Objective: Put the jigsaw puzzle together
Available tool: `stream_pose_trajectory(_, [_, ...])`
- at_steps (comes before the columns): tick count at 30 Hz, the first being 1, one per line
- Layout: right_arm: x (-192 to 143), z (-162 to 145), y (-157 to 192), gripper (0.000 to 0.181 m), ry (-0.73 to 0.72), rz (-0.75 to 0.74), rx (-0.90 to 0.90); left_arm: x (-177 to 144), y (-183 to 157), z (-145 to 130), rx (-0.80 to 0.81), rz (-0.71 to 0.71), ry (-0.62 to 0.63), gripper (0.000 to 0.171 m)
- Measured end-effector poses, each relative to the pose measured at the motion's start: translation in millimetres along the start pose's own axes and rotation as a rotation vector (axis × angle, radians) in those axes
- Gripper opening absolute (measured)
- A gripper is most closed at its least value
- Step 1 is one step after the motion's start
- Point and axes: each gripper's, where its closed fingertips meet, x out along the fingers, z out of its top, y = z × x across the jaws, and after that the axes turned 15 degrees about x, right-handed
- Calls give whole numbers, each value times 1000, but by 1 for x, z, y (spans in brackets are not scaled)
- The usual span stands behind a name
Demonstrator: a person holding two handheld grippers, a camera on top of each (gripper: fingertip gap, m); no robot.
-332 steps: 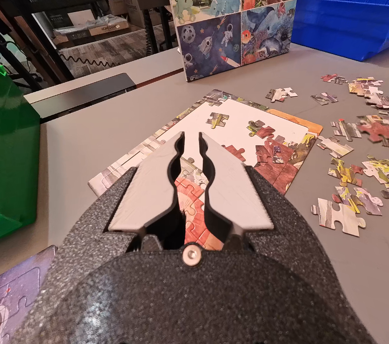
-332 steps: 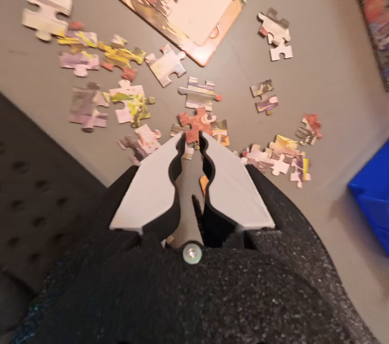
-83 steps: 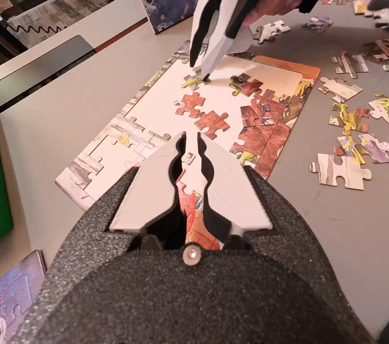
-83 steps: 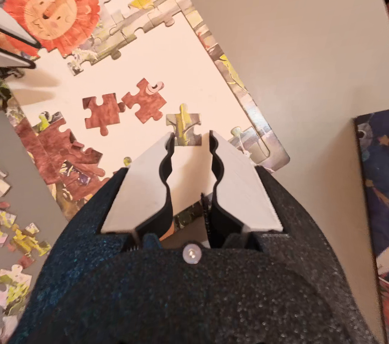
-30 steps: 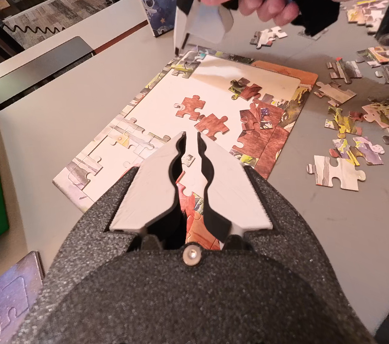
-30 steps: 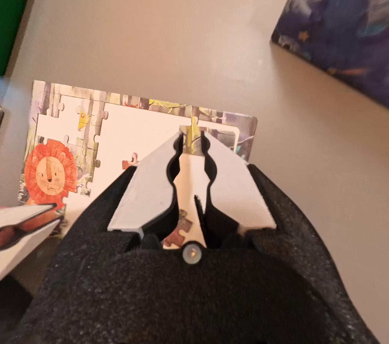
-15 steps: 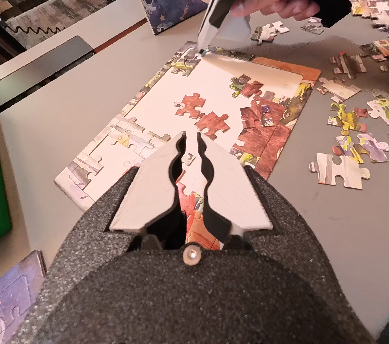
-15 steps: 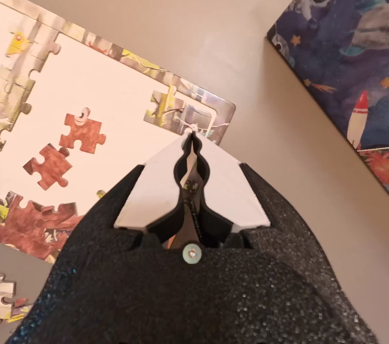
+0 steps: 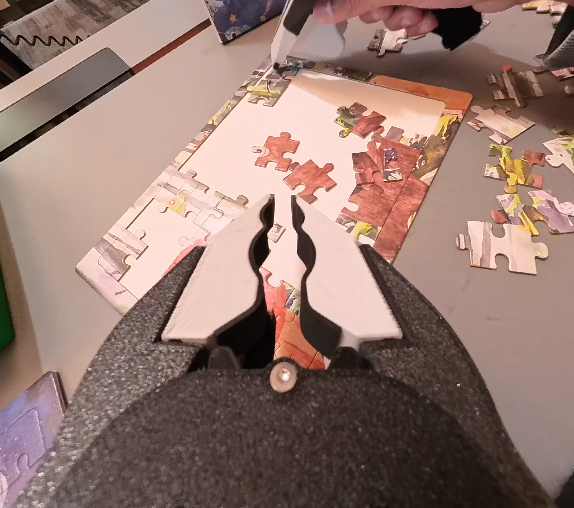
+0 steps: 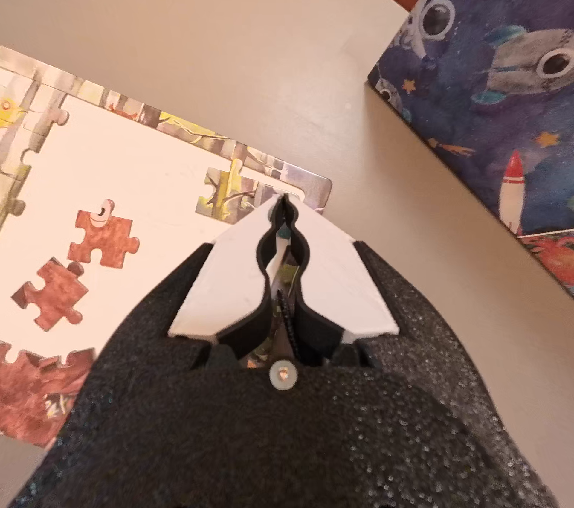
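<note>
Left wrist view: left gripper (image 9: 282, 198) hovered over the puzzle tray (image 9: 453, 95), jaws slightly apart, empty. Loose pieces (image 9: 503, 247) lay at 3 o'clock.

Right wrist view: right gripper (image 10: 283, 197), jaws pressed together and holding nothing, tips touching the tray's corner by the green-grey piece (image 10: 228, 196); picture box (image 10: 497, 89) at 2 o'clock.

Left claw (image 9: 282, 201) hides lion section (image 9: 287, 322); puzzle box (image 10: 497, 89) cropped; right claw (image 10: 283, 198) covers corner piece.
</note>
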Motion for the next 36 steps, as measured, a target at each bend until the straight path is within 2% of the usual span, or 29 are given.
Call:
stream_pose_trajectory(5, [3, -4, 15, 0, 27, 59, -31, 0, 0, -1, 0, -3, 3, 10])
stream_pose_trajectory(9, [4, 0, 5, 0, 18, 32, -6, 1, -1, -1, 6, -4, 8, 10])
stream_pose_trajectory(14, [1, -5, 11, 0, 38, 75, -21, 1, -2, -2, 8, -7, 11, 10])
stream_pose_trajectory(19, [5, 1, 9, 0, 31, 47, -48, 2, -2, -2, 11, -7, 12, 10])
stream_pose_trajectory(24, [-8, -6, 3, 0, 42, 46, -52, 3, -5, -4, 22, -18, 29, 10])
stream_pose_trajectory(27, [-9, -9, 9, 0, 60, 92, -51, 5, -17, -3, 74, -49, 62, 0])
stream_pose_trajectory(34, [-5, -13, 10, 0, 76, 83, -78, 13, -46, -10, 365, -3, 233, 0])
stream_pose_trajectory(36, [-5, -13, 9, 0, 73, 80, -75, 13, -55, -7, 387, 2, 249, 0])
